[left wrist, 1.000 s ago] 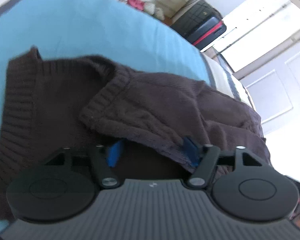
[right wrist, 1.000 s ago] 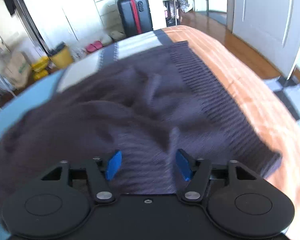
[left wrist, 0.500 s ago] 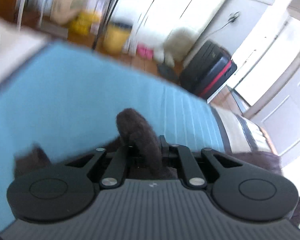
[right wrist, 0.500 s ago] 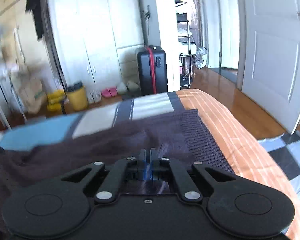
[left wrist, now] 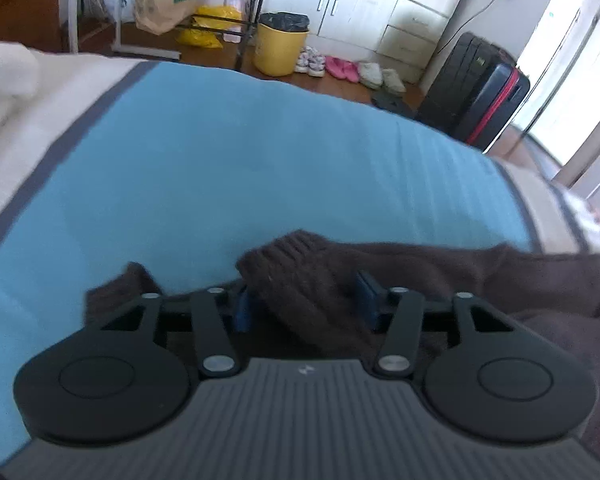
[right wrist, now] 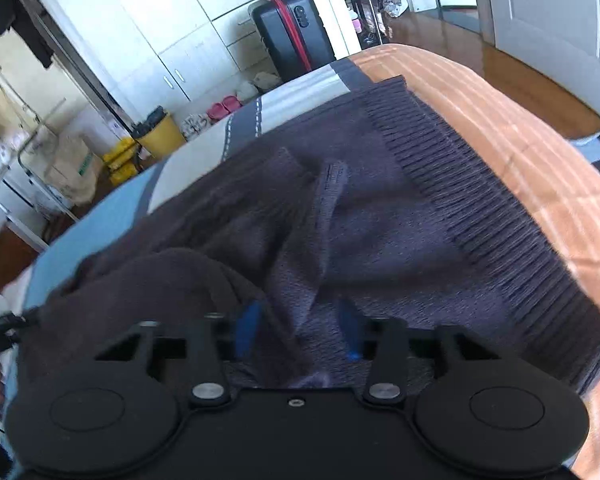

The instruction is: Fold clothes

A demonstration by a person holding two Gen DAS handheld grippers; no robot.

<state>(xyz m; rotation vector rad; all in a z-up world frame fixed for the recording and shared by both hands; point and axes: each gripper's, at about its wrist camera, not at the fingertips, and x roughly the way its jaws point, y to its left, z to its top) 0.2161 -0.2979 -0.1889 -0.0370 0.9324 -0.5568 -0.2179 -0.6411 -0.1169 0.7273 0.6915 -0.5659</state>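
Observation:
A dark brown knitted sweater (left wrist: 480, 272) lies on the bed's striped cover (left wrist: 240, 160). In the left wrist view a rolled fold of it sits between the blue pads of my left gripper (left wrist: 304, 300), whose jaws are opening and no longer squeeze it. In the right wrist view the sweater (right wrist: 400, 220) spreads out ahead, its ribbed hem along the orange stripe (right wrist: 500, 120). A raised crease of cloth runs down between the pads of my right gripper (right wrist: 299, 332), whose jaws are also opening.
Beyond the bed's far edge stand a black suitcase with a red stripe (left wrist: 476, 92), a yellow bin (left wrist: 280, 44), shoes on the wooden floor and white wardrobes. A white door (right wrist: 548, 12) is at the right. The bed drops off past the orange stripe.
Both grippers went from open over the sweater to shut on folds of it half a second ago. Now both stand apart again, with the cloth loose between the pads.

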